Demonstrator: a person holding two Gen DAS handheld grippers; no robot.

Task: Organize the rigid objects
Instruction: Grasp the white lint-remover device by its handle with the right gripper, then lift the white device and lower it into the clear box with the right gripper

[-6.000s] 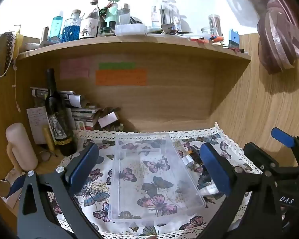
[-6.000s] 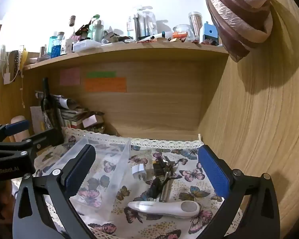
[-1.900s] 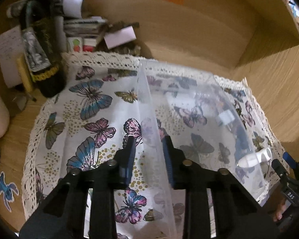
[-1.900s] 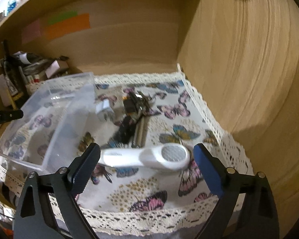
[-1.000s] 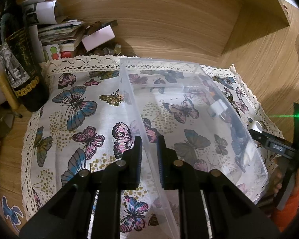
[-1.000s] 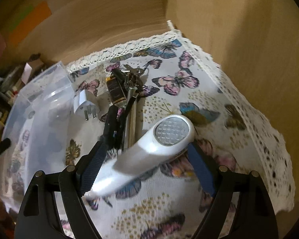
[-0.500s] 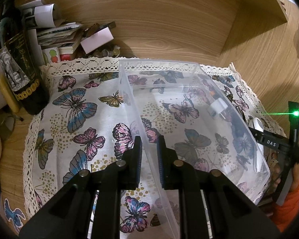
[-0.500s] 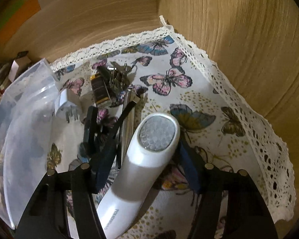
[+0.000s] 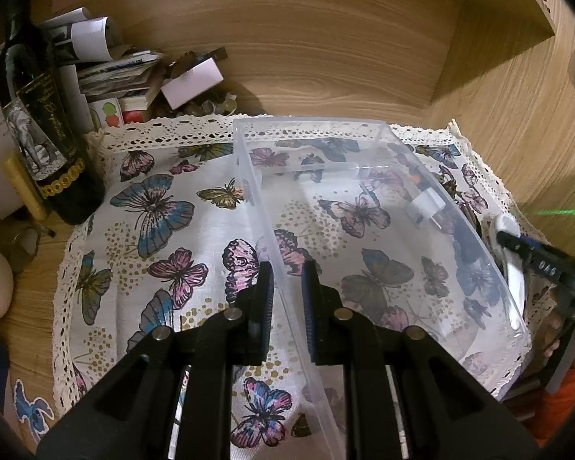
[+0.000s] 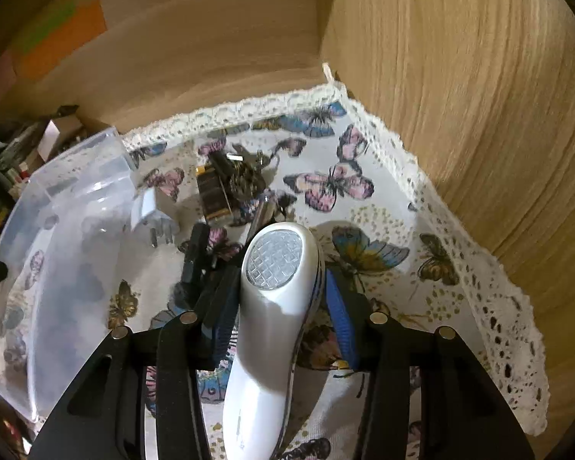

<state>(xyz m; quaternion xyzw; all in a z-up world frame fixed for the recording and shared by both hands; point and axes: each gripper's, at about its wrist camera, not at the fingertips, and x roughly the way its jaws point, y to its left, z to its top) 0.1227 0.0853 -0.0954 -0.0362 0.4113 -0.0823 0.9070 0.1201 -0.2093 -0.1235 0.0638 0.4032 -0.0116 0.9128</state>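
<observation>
The left tongs [image 9: 287, 287] pinched the clear plastic bin [image 9: 379, 207] wall; the bin sat empty on the desk. The right tongs [image 10: 280, 299] clenched the white lint shaver [image 10: 276, 306]. The plug adapter [image 10: 149, 211], keys [image 10: 245, 176] and the rest lay unsorted beside the bin.

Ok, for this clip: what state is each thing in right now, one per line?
Left tool: shut on the bin wall.
Clear plastic bin: empty, upright on the butterfly cloth.
Right tool: shut on the white handheld device.
White handheld device: gripped, mesh face up.
White plug adapter: lying outside the bin.
Keys: loose on the cloth.
</observation>
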